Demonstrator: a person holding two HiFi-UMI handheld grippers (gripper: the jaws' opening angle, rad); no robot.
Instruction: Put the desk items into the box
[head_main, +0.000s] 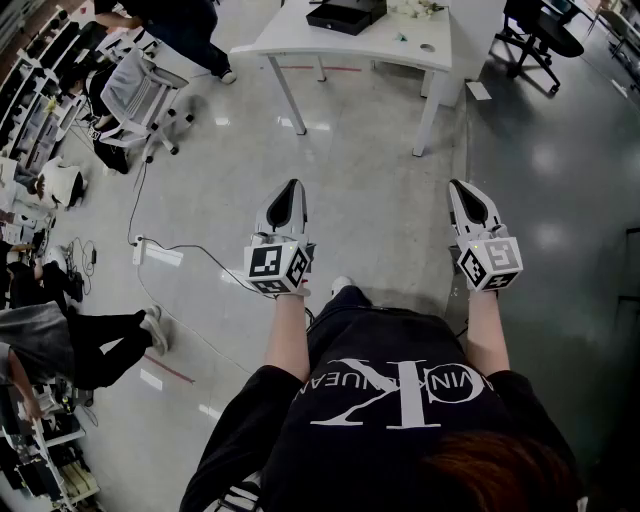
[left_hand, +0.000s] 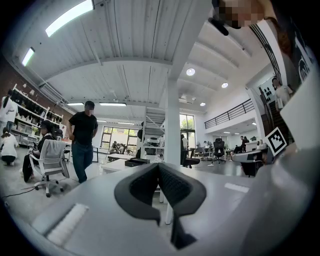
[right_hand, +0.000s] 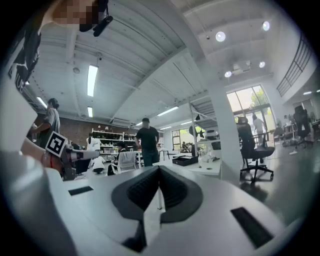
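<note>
A white table (head_main: 300, 40) stands far ahead across the floor. On it sits a black open box (head_main: 345, 15), with a few small pale desk items (head_main: 415, 8) to its right. I hold both grippers out at waist height, well short of the table. My left gripper (head_main: 291, 190) has its jaws pressed together with nothing in them. My right gripper (head_main: 459, 188) is shut and empty as well. The box (left_hand: 135, 162) shows small beyond the left gripper (left_hand: 159, 166). Beyond the right gripper (right_hand: 159, 169) the box (right_hand: 185, 160) appears again, next to the pale items (right_hand: 206, 158).
A white office chair (head_main: 140, 95) and a standing person (left_hand: 82, 140) are left of the table. A black chair (head_main: 540, 35) stands at its right. A cable (head_main: 190, 250) runs over the floor on my left, where seated people and shelves line the wall. A white pillar (left_hand: 172, 120) rises ahead.
</note>
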